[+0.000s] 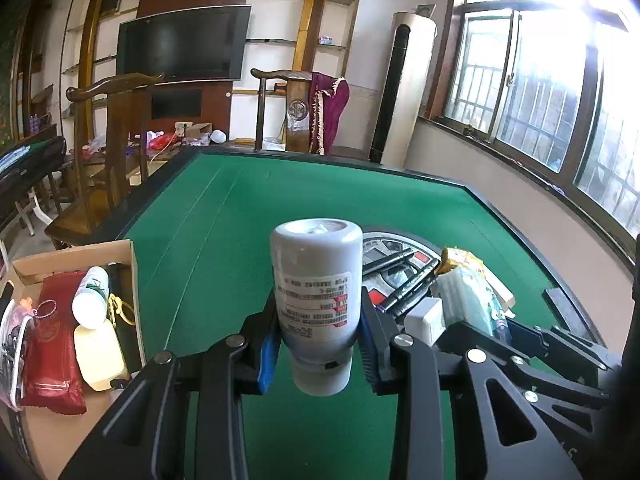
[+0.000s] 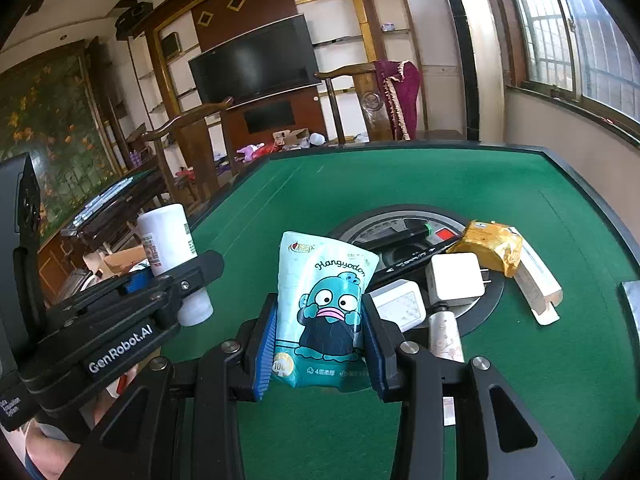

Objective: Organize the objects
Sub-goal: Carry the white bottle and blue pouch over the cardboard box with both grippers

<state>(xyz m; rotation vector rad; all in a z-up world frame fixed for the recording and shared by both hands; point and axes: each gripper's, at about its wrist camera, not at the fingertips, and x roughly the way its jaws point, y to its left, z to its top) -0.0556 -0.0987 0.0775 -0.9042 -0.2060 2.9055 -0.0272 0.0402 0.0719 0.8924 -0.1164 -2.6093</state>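
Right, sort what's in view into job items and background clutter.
Job items:
white bottle in the left tongs
tissue pack in the right tongs
cardboard box
white charger
gold packet

Just lying about:
television
wooden chair
maroon cloth

My left wrist camera looks along its fingers, low and close over the green table (image 1: 248,216), toward the far edge. My right camera, alongside, faces likewise; both share the table's round centre panel (image 2: 476,308) and the television (image 1: 182,44).
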